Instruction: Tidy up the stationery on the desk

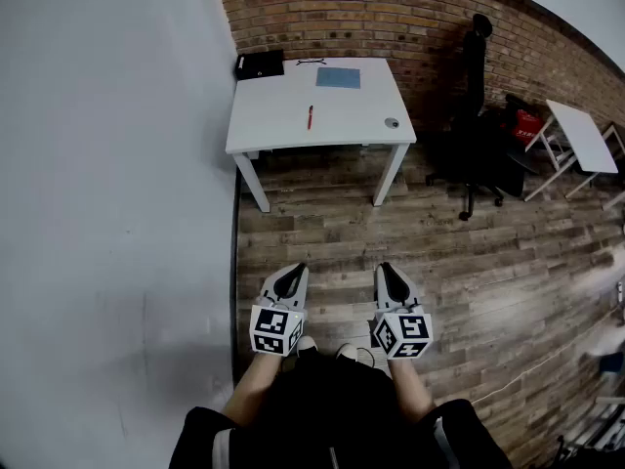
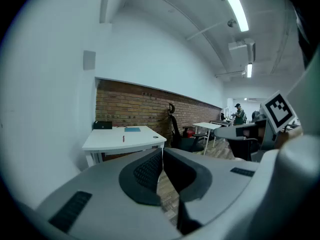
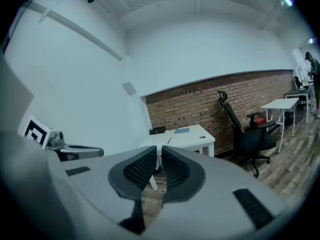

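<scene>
Counter (image 1: 278, 130): box (image 1: 259, 64) at far-left corner; notebook (image 1: 338, 77) by far edge, right of box; pen (image 1: 311, 116) mid-counter; small round item (image 1: 392, 123) near front-right corner. Chair (image 1: 476, 115) beyond right edge.

A plain white wall (image 1: 107, 213) runs down the left side and meets a red brick wall (image 1: 391, 13) at the far corner. The floor (image 1: 322, 233) is worn wood planking. A white desk (image 1: 278, 115) stands in that corner, close against both walls. To its right a black office chair (image 1: 476, 135) sits near the brick, and beyond it stands a second white table (image 1: 583, 135). Overhead, long tube lights (image 2: 239, 9) glow on a pale ceiling (image 3: 200, 4).
</scene>
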`<state>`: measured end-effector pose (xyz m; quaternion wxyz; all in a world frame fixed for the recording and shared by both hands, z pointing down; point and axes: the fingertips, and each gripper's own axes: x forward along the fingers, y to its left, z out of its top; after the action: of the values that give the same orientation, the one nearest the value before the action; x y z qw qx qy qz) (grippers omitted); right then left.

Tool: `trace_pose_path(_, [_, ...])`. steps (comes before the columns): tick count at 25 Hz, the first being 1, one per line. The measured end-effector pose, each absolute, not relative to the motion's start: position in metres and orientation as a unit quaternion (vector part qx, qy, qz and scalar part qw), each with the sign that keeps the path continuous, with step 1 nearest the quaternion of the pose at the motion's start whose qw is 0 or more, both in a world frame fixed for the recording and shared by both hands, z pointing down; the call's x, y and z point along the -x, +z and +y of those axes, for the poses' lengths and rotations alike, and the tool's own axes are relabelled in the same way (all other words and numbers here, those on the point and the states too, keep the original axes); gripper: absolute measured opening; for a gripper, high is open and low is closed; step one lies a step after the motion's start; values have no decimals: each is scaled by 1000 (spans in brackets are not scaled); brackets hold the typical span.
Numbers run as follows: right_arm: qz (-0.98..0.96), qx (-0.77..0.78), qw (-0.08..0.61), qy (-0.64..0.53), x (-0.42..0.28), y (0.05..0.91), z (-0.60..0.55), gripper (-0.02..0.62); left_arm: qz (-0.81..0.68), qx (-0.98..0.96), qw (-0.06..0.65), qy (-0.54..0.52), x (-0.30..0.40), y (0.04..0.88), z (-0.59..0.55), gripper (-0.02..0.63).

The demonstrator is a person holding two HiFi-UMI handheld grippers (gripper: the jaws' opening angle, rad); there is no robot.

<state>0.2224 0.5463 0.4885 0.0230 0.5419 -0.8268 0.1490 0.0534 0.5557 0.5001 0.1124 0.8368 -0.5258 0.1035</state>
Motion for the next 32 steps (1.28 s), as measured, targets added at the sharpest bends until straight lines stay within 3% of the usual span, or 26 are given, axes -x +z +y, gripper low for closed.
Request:
trace_pose_path(15, [-824, -548, 33, 141, -225, 490, 554, 25, -525, -838, 115, 99, -61, 496, 559, 18])
trace_pose_path(32, [-828, -541, 42, 140, -168, 492, 539, 26, -521, -839, 118, 102, -12, 503, 548, 18])
